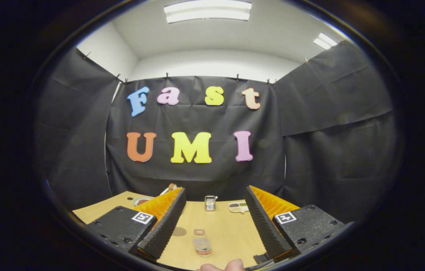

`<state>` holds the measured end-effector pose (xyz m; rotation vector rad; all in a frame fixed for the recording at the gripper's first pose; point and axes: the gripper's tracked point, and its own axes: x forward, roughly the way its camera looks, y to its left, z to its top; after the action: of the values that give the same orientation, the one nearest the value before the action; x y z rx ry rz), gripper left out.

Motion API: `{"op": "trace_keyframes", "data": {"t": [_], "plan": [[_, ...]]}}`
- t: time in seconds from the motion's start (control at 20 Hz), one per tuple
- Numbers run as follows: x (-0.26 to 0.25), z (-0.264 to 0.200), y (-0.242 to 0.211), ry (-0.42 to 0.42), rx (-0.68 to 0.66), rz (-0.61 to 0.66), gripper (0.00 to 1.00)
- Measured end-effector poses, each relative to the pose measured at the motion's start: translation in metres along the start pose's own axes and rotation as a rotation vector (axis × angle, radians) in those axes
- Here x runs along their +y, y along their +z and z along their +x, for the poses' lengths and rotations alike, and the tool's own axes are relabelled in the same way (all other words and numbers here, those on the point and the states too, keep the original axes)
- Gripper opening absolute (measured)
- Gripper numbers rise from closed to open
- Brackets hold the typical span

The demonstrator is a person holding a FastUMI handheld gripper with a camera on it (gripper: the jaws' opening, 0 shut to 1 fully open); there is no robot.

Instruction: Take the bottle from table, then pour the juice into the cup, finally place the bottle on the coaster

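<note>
Person's fingertips [221,266] at near table [231,233] edge. Gripper [212,229] fingers wide apart, empty. Bottle [202,245] upright between them, near edge; cup [199,232] just behind. Risk: careless closing knocks bottle into cup.

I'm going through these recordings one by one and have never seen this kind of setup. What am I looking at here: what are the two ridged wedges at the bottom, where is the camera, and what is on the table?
This is a handheld tool, not a robot arm: a person carries a two-finger gripper, and the camera rides on it, looking forward along the fingers. The two ridged wedges are those fingers, standing wide apart with nothing held. A bit of the person's hand peeks in at the very bottom.

Between the fingers, on the wooden table, stands a small clear bottle, seen from above. Left of it lies a round brown coaster. Farther back are a small glass cup and a palette-like dish, plus a plate partly hidden behind the left finger. Black cloth walls the booth.
</note>
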<state>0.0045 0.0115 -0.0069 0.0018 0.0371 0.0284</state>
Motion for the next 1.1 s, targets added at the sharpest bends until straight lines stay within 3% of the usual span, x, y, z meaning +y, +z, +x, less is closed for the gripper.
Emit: {"op": "trace_keyframes", "data": {"t": [0.3, 0.55, 0.85, 1.1], "plan": [[0.006, 0.004, -0.012, 0.023, 0.028, -0.003, 1.00], [0.008, 0.010, -0.060, 0.046, 0.128, -0.044, 1.00], [0.019, 0.014, -0.157, 0.071, 0.251, -0.107, 1.00], [0.027, 0.022, -0.244, 0.096, 0.377, -0.084, 1.00]]}}
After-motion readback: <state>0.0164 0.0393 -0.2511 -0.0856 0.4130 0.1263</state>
